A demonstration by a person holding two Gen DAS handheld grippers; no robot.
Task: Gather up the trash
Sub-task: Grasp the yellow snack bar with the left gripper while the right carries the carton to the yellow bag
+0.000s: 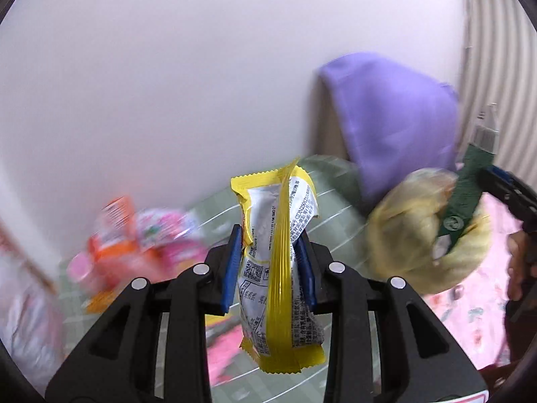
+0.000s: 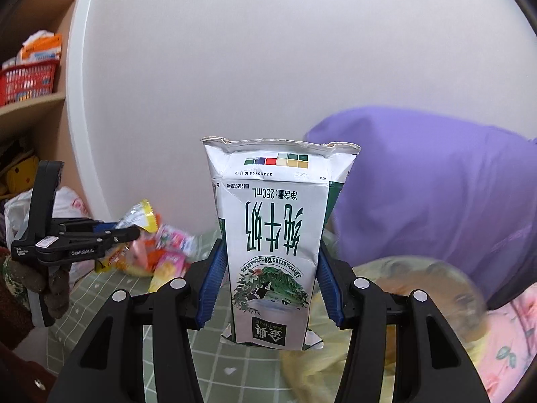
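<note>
My left gripper (image 1: 270,268) is shut on a yellow and silver snack wrapper (image 1: 280,268) and holds it upright above the bed; it also shows in the right wrist view (image 2: 124,231) at the left. My right gripper (image 2: 268,285) is shut on a flattened white and green milk carton (image 2: 273,238), held upside down; the carton shows in the left wrist view (image 1: 470,188) at the right. A blurred pile of orange and pink wrappers (image 1: 134,245) lies on the green checked sheet (image 2: 100,302), and shows in the right wrist view (image 2: 161,252).
A purple pillow (image 2: 436,188) leans on the white wall behind. A yellowish plastic bag (image 1: 423,235) lies below it, beside pink floral bedding (image 2: 517,329). Wooden shelves with a red basket (image 2: 27,80) stand at the far left.
</note>
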